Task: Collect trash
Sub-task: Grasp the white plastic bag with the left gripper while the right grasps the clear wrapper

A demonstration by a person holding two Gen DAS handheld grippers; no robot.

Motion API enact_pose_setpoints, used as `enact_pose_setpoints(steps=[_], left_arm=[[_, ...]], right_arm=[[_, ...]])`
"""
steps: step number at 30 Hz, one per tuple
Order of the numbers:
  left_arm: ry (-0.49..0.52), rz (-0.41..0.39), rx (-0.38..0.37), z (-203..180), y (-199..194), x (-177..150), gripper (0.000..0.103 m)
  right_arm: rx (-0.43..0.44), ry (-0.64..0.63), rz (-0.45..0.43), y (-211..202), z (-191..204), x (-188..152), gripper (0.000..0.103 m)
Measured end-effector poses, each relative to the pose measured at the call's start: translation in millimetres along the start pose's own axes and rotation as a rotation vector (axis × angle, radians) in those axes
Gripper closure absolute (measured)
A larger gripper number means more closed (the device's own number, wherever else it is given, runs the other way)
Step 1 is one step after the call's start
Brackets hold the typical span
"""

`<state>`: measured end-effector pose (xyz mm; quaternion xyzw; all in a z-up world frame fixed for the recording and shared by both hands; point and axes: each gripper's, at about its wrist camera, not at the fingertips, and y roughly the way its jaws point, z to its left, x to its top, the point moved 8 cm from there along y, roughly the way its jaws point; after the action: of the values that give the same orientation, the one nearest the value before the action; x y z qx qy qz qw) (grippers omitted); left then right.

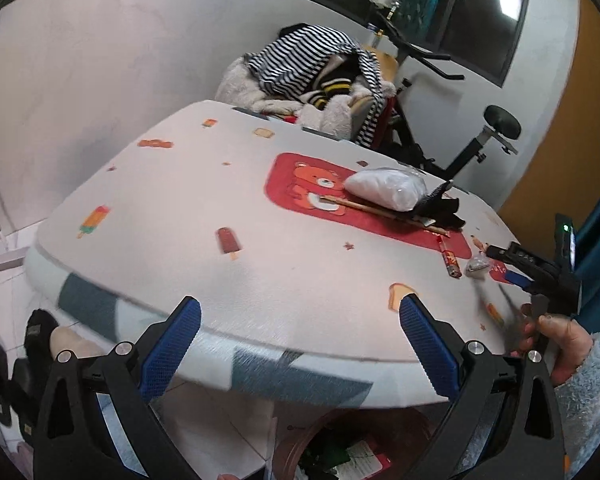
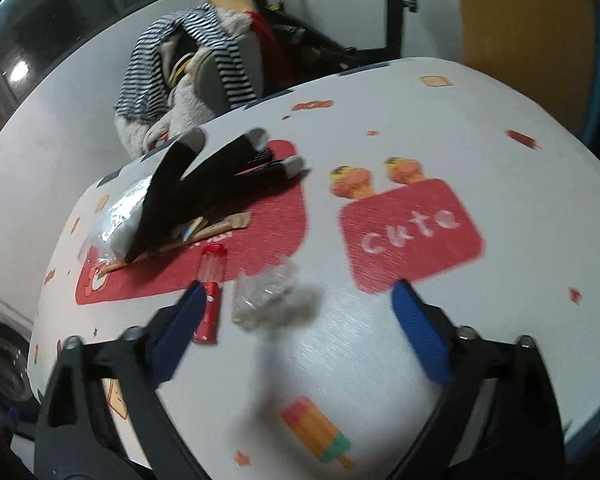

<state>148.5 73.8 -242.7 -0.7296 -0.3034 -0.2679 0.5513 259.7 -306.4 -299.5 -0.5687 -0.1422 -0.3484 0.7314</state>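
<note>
Both grippers over the near edge of the table (image 1: 180, 208), which has a white cover with popsicle prints and red patches.

Left gripper (image 1: 300, 332) — jaws spread wide, nothing between them, hanging over the near table rim. Below the rim a round bin (image 1: 300, 440) with some wrappers inside is partly visible.

Right gripper (image 2: 296, 308) — jaws apart, pads touching nothing. A crumpled clear plastic wrapper (image 2: 266, 298) lies on the table between the fingertips, nearer the left finger, blurred. Just left of it a red tube (image 2: 210, 292) lies lengthwise, its near end right beside the left pad; can't tell if they touch.

Farther back on the big red patch: black glove (image 2: 196, 196) draped over wooden chopsticks (image 2: 204, 234) and a white plastic bag (image 2: 116, 220) at far left. Red "cute" patch (image 2: 410, 232) sits to the right.

In the left wrist view the wrapper (image 1: 477, 267) and tube (image 1: 449, 261) sit side by side near the right table edge, with the right gripper (image 1: 500, 264) reaching in from the right, held by a hand (image 1: 552, 344) in a fuzzy pale sleeve (image 1: 588, 392).

Beyond the table: a chair heaped with striped clothes (image 1: 312, 64) and an exercise bike (image 1: 460, 136).
</note>
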Motion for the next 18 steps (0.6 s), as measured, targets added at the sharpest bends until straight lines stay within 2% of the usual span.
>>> enact_pose_setpoints(steps=[3,4,5,6,8,10,12,13,15,18], left_arm=[[0.014,0.015,-0.03,-13,18,10,0.006],[-0.002,0.024,-0.058,-18,25,15,0.006],[-0.024,0.032,-0.086,-23,32,20,0.006],[-0.039,0.038,-0.103,-27,37,24,0.006],[-0.06,0.031,-0.135,-38,50,38,0.006],[-0.039,0.013,-0.147,-51,60,51,0.021],[-0.036,0.032,-0.169,-66,79,62,0.048],[-0.054,0.047,-0.19,-70,86,66,0.052],[-0.14,0.1,-0.252,-77,106,72,0.06],[-0.317,0.15,-0.358,-85,125,79,0.062]], right_arm=[[-0.003,-0.02,0.011,11,5,2,0.035],[0.007,-0.025,0.032,15,7,1,0.046],[0.014,-0.027,0.042,16,10,0,0.064],[0.034,-0.035,0.057,18,13,-1,0.068],[0.045,-0.043,0.049,17,16,0,0.072],[0.079,-0.03,0.014,8,19,2,0.073],[0.105,-0.016,-0.021,-3,21,4,0.073],[0.11,-0.014,-0.03,-5,22,4,0.074],[0.123,-0.013,-0.054,-14,23,6,0.074],[0.141,-0.007,-0.072,-23,24,8,0.074]])
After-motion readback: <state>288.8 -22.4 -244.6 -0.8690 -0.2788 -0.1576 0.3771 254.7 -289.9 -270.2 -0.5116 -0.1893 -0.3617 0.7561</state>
